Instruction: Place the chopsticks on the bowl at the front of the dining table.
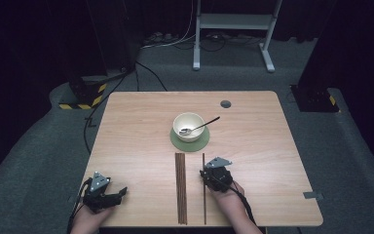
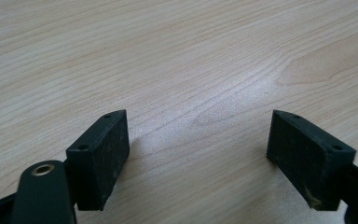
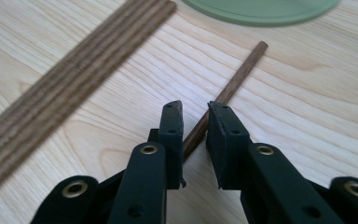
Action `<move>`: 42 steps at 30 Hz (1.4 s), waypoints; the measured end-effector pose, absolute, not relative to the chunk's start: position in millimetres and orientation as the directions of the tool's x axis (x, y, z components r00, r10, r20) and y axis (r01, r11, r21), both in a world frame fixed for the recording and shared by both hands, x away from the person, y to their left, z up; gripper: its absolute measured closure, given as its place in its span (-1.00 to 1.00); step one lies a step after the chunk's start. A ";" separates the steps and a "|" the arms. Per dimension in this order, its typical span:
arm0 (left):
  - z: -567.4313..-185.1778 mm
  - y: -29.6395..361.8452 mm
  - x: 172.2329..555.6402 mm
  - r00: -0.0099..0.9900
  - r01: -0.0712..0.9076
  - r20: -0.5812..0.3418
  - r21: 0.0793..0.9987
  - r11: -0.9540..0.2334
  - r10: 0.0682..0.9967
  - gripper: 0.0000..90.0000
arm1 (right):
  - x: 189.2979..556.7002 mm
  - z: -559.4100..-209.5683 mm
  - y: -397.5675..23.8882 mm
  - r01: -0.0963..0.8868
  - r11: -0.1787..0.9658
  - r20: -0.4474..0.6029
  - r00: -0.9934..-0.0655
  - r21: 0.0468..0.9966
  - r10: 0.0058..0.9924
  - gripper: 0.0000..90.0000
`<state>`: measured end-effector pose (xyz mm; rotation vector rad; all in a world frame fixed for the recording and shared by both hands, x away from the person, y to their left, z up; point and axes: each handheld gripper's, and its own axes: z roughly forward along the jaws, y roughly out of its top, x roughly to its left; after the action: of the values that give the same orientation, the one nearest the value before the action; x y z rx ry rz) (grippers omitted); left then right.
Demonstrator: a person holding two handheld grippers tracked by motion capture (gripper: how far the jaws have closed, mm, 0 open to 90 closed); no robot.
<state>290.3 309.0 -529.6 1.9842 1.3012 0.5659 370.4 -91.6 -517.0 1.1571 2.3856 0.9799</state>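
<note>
A single dark wooden chopstick lies along the table, right of a bundle of several chopsticks. My right gripper is at the single chopstick's upper half. In the right gripper view the jaws of the right gripper stand shut on the chopstick, which still rests on the wood, with the bundle to the left. My left gripper rests near the front left edge. It is open over bare wood with nothing between its pads.
A cream bowl holding a metal spoon stands on a green coaster at the table's middle, just beyond the chopsticks. The coaster's edge shows ahead of the right gripper. A grey cable port sits near the far edge.
</note>
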 end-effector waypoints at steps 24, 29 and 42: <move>-529.6 309.1 290.4 0.408 0.615 -0.014 0.743 -0.264 0.913 -0.53 | 360.4 -510.0 -122.9 0.609 0.474 -0.005 -0.611 0.636 0.792 0.25; -529.6 309.1 290.5 0.409 0.614 -0.012 0.743 -0.266 0.912 -0.53 | 360.5 -509.7 -123.7 0.610 0.475 0.002 -0.616 0.634 0.788 0.27; -529.5 309.3 290.6 0.412 0.613 -0.011 0.743 -0.268 0.911 -0.53 | 361.7 -507.7 -122.5 0.597 0.506 -0.024 -0.632 0.623 0.775 0.70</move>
<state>290.6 309.3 -529.5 1.9902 1.2918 0.5620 361.7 -122.5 -507.7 1.1518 2.4527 0.8413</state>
